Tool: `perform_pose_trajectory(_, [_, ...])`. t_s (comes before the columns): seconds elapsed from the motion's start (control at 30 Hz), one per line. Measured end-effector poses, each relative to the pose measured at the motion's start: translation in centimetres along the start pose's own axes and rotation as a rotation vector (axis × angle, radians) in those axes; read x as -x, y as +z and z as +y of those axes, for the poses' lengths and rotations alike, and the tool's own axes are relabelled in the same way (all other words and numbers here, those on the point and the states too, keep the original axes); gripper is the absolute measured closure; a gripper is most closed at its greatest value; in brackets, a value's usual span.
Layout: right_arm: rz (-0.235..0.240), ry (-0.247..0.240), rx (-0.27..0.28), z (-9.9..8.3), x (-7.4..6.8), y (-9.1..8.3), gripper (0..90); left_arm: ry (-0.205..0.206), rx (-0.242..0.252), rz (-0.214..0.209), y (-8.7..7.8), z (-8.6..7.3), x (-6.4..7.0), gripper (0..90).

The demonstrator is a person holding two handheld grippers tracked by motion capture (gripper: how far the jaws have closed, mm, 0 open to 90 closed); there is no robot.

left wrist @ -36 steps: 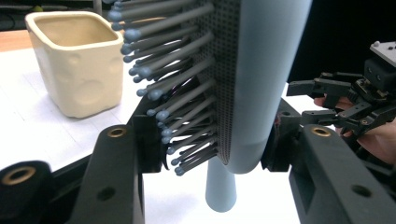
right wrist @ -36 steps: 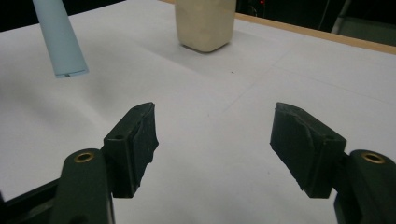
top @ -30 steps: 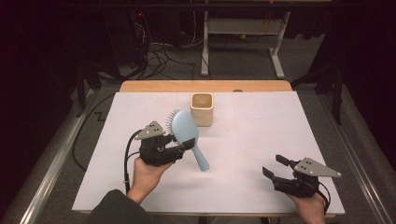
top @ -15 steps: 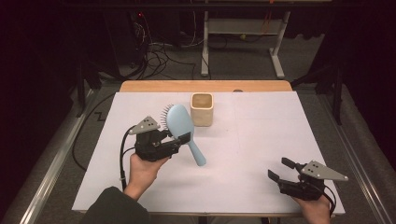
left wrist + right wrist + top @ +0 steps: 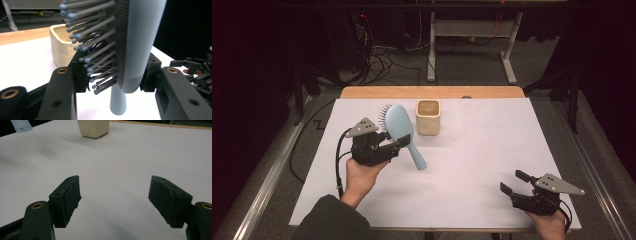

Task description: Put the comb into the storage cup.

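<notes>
A light blue hairbrush (image 5: 398, 124) is held up over the left half of the white table (image 5: 492, 150). My left gripper (image 5: 398, 145) is shut on the lower part of its head. The handle slants down to the right. In the left gripper view the bristles (image 5: 95, 50) point left and the smooth back (image 5: 142, 37) faces right, pinched by my left gripper (image 5: 113, 77). A cream square cup (image 5: 428, 117) stands just right of the brush head. My right gripper (image 5: 512, 182) is low at the near right corner, open and holding nothing, and appears again as (image 5: 115, 197).
The table's far edge is a bare wooden strip (image 5: 432, 92). Behind it are cables (image 5: 382, 55) and a metal stand (image 5: 472, 45) on the floor. The cup (image 5: 93, 128) stands far ahead of the right gripper. The cup (image 5: 58, 47) also sits behind the bristles.
My left gripper has carried the hairbrush a little to the left and farther from the person. The right gripper has drawn slightly toward the near right corner.
</notes>
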State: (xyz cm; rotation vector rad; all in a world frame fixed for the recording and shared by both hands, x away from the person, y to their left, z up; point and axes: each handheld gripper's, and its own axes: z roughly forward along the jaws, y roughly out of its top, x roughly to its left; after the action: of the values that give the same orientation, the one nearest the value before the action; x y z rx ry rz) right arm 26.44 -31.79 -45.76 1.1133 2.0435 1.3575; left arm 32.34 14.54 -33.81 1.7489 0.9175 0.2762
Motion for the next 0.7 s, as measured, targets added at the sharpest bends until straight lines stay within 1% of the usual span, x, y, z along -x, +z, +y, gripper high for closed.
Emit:
perform_pose_trajectory(0.17, [-0.005, 0.007, -0.006, 0.0, 0.0, 0.0, 25.5, 0.002, -0.006, 0.014, 0.0, 0.5, -0.4, 52.1])
perform_pose_trajectory(0.27, [-0.034, 0.003, -0.004, -0.1, 0.1, 0.0, 26.5, 0.005, 0.003, 0.022, 0.1, 0.9, -0.6, 52.1])
perform_pose_trajectory(0.3, [-0.037, 0.01, 0.001, -0.1, 0.2, -0.1, 26.4, 0.002, 0.006, 0.023, 0.0, 1.0, -0.6, 52.0])
perform_pose_trajectory(0.37, [-0.037, 0.028, 0.001, -0.1, 0.3, -0.1, 26.1, -0.003, 0.009, 0.021, 0.0, 1.1, -0.8, 52.0])
perform_pose_trajectory(0.43, [-0.045, 0.035, 0.003, -0.1, 0.4, -0.2, 26.1, -0.01, 0.014, 0.023, -0.1, 1.2, -0.9, 52.0])
perform_pose_trajectory(0.7, [-0.042, 0.042, -0.004, -0.2, 0.5, -0.1, 25.8, -0.014, 0.016, 0.029, 0.0, 1.5, -1.1, 52.0])
